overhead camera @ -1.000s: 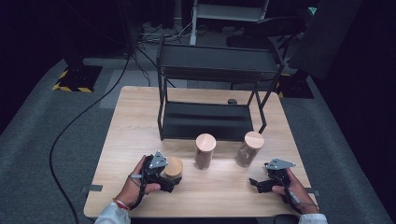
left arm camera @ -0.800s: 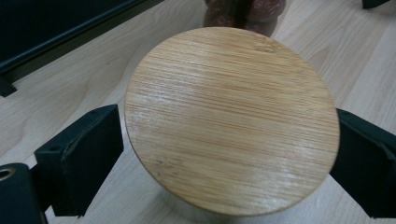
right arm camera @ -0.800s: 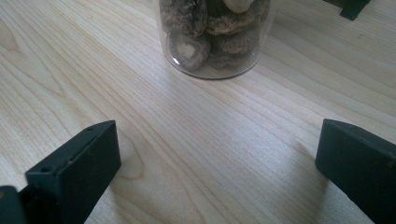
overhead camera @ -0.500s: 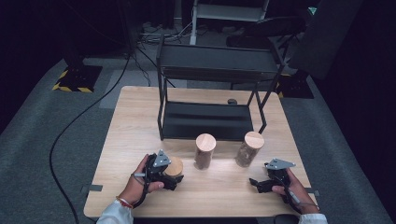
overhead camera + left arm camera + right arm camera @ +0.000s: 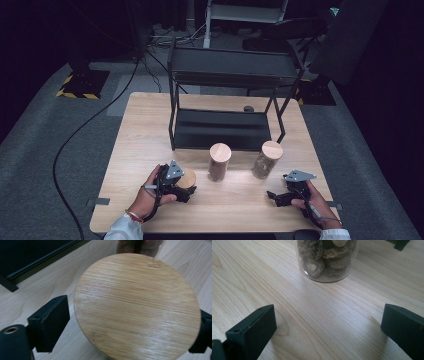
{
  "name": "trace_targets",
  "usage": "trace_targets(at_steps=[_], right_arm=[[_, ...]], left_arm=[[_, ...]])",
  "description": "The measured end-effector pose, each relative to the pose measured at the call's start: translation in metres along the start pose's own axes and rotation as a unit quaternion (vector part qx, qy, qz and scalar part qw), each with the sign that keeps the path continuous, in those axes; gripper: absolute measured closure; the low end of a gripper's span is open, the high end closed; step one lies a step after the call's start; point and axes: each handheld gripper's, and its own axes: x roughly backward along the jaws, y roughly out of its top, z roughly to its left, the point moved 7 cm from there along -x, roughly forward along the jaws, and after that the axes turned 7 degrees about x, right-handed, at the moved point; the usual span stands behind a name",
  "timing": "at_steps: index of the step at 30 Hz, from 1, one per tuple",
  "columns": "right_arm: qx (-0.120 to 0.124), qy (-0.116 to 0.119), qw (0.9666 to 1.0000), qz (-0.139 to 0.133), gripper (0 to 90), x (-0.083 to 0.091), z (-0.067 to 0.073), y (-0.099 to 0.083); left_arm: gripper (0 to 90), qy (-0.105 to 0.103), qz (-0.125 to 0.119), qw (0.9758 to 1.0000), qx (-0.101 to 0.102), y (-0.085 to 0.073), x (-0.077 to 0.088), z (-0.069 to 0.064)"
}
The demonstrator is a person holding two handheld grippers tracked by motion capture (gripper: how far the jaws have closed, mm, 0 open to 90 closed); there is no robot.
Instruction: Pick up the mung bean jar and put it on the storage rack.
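A glass jar with a round bamboo lid (image 5: 187,178) (image 5: 137,305) stands at the table's front left. My left gripper (image 5: 185,187) (image 5: 132,327) straddles it; the jaws have just been closing around it. A thin gap still shows between the left pad (image 5: 51,322) and the lid. Two taller jars with bamboo lids, the middle jar (image 5: 219,162) and the right jar (image 5: 265,159), stand before the black rack (image 5: 222,127). My right gripper (image 5: 274,196) (image 5: 329,332) rests open near the front right edge, empty, facing a jar of dried mushrooms (image 5: 325,257).
The black two-tier metal rack takes up the back half of the wooden table (image 5: 145,125). A small dark object (image 5: 248,108) lies behind it. Bare wood lies between the two hands. A black cable (image 5: 75,135) runs over the grey floor at left.
The left gripper's jaws have drawn in around the front-left jar, and the left hand has shifted slightly. The right gripper and the two taller jars have stayed put.
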Motion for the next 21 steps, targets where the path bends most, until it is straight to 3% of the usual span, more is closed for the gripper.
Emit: trace_targets(at_steps=[9, 21], right_arm=[[0.0, 0.0, 1.0, 0.0, 0.0, 0.0, 0.0, 0.0], [0.0, 0.0, 1.0, 0.0, 0.0, 0.0, 0.0, 0.0]], left_arm=[[24.3, -0.014, 0.0, 0.9998, -0.015, 0.0012, 0.0008, -0.0017], [24.8, 0.001, 0.004, 0.9999, -0.012, 0.0029, 0.0013, -0.0074]])
